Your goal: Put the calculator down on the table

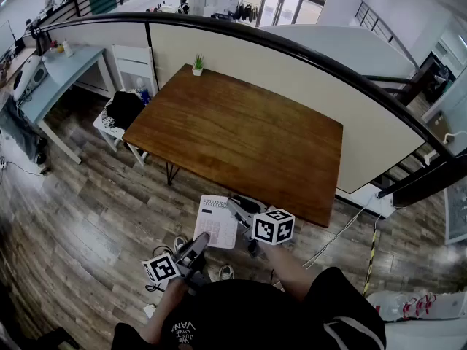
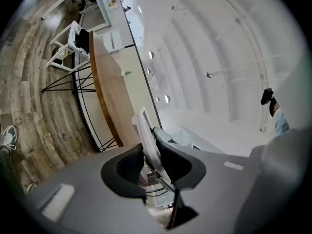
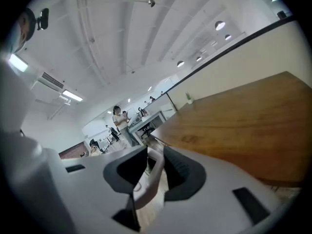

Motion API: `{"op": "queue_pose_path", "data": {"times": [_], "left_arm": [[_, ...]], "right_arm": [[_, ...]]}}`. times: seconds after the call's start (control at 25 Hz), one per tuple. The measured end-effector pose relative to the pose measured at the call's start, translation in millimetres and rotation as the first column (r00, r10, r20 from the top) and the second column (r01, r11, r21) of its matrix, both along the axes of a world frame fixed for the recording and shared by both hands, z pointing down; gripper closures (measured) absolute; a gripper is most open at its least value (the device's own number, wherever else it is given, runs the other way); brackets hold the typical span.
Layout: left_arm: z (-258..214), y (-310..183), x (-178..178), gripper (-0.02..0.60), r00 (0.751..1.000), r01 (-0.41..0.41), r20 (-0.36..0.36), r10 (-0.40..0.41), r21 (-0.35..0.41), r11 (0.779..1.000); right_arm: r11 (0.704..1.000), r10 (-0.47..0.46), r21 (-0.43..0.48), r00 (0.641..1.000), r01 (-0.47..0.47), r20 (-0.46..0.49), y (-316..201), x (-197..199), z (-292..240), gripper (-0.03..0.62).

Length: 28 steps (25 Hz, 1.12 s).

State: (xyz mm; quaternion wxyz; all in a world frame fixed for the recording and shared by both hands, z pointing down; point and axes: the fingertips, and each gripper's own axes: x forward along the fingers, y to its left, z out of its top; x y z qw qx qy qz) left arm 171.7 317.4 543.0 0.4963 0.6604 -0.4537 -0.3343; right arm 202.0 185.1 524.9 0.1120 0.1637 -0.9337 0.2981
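Gripping calculator in left tool and right tool; long axis pointing toward table

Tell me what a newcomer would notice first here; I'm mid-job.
The flat white calculator stands out, held in the air just short of the near edge of the brown wooden table. The left tool and the right tool are each clamped on one side of it. A small green potted plant sits at the table's far left corner.
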Motion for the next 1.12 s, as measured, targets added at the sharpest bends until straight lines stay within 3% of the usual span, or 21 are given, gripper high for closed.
{"op": "queue_pose_path", "data": {"times": [0.4, 0.6, 0.84, 1.12], "left_arm": [[-1, -17, -28, 0.487, 1.000, -0.026, 0.015, 0.026, -0.009, 1.000], [2, -31, -53, 0.488, 0.999, -0.042, -0.017, 0.041, -0.045, 0.998], [-9, -58, -101, 0.488, 0.995, -0.095, 0.033, 0.095, -0.002, 0.995], [-9, -81, -163, 0.488, 0.989, -0.144, 0.041, 0.145, -0.015, 0.989]], "right_arm": [[0.999, 0.037, -0.010, 0.999, -0.037, 0.032, -16, -24, -4, 0.493], [0.998, 0.062, -0.015, 0.998, -0.061, 0.026, -32, -48, -6, 0.493], [0.993, 0.112, -0.029, 0.993, -0.110, 0.039, -54, -88, -10, 0.493], [0.986, 0.164, -0.033, 0.985, -0.163, 0.056, -76, -143, -13, 0.493]]}}
